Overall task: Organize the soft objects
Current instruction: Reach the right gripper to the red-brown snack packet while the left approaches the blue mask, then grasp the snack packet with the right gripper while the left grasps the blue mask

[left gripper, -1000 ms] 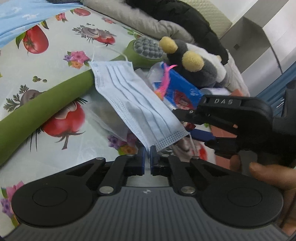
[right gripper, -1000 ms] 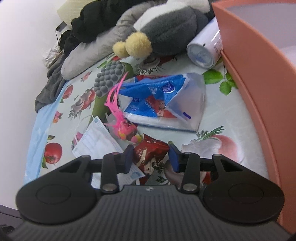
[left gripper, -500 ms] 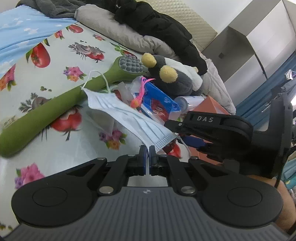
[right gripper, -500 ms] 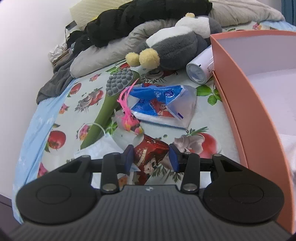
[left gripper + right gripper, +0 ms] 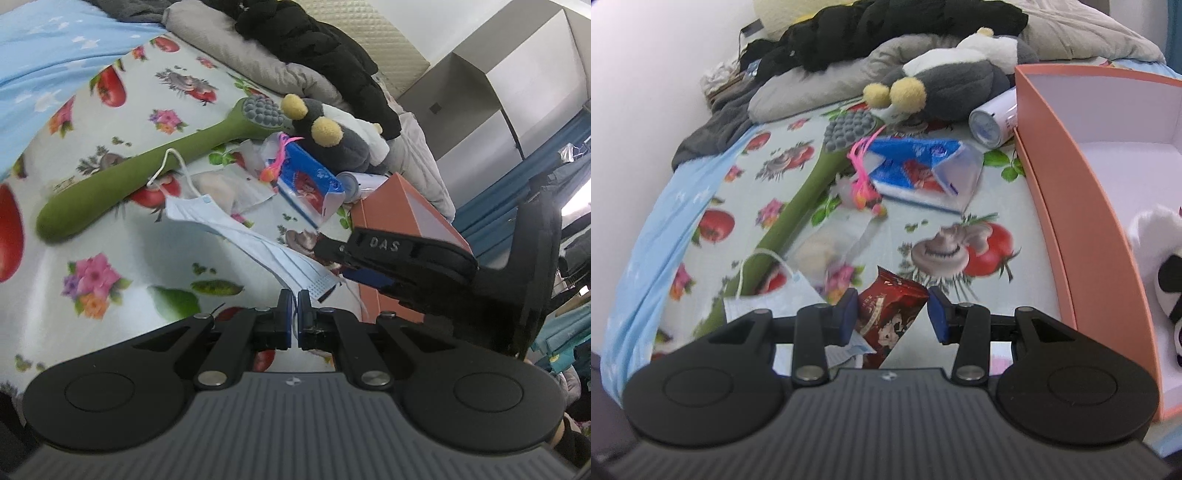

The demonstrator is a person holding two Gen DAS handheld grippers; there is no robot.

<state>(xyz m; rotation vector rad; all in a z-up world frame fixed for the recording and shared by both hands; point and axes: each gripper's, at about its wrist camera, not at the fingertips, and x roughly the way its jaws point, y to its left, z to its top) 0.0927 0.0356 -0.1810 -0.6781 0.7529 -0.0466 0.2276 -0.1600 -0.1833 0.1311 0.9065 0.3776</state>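
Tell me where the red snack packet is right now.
In the right wrist view the red snack packet sits low and centre, held between the right hand-held gripper fingers, with the blue face mask just left of it.

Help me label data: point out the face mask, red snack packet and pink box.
face mask (image 5: 236, 230), left wrist view, pleated middle
red snack packet (image 5: 886, 310), right wrist view, front
pink box (image 5: 1071, 206), right wrist view, outer wall

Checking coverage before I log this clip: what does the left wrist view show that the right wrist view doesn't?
Left only: the left gripper shut on the face mask's edge, and the right gripper's side. Right only: the right fingers holding the red snack packet, and a panda plush inside the orange box. Both: green massage hammer, penguin plush, tissue pack.
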